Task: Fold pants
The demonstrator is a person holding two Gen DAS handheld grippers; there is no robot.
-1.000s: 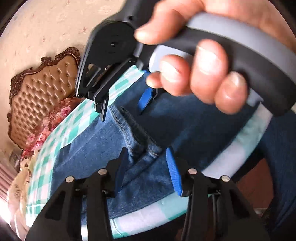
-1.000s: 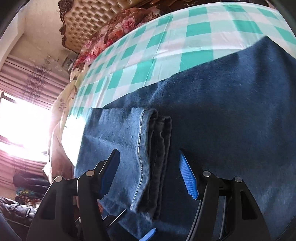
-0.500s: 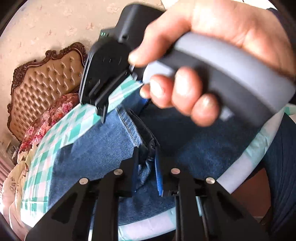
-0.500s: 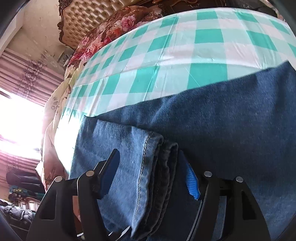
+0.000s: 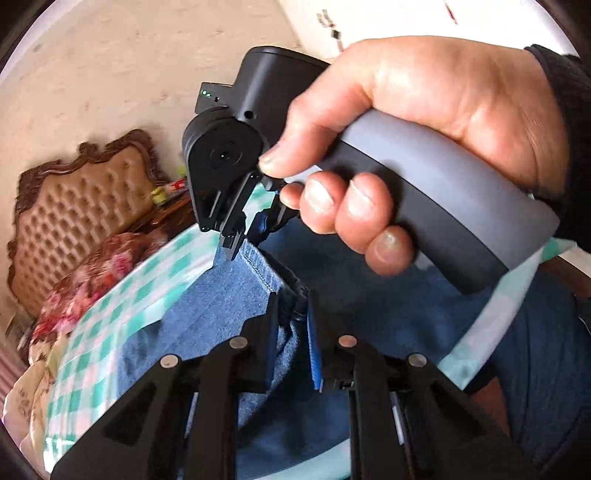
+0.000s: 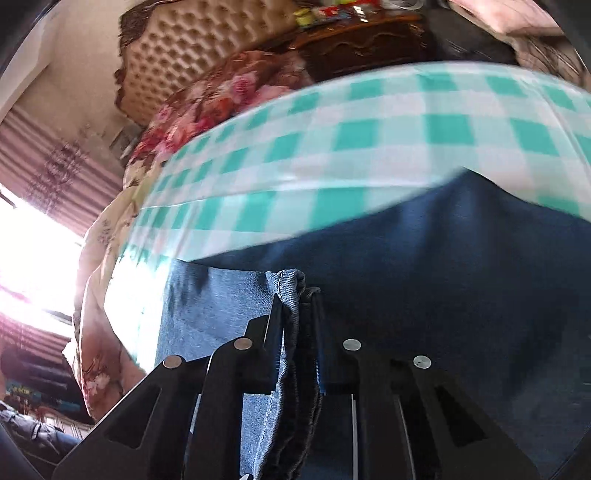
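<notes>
No readable brand or label; marks on white panel (image 5: 369,22) at 12 o'clock too small to read. Left claw (image 5: 291,321) pinched tight on jeans (image 5: 221,306) hem fold, pads pressing denim. Right claw (image 6: 297,325) closing, folded hem edge clamped between pads. Right hand (image 5: 424,147) at 1 o'clock in left view, fingers wrapped round grey handle, claw angled down toward 7 o'clock. Jeans on checked cloth (image 6: 369,147) over counter; headboard (image 5: 77,206) at 9 o'clock.

Right gripper (image 6: 298,314) fingers closing on jeans (image 6: 443,280) hem, checkered cloth (image 6: 369,147) behind
</notes>
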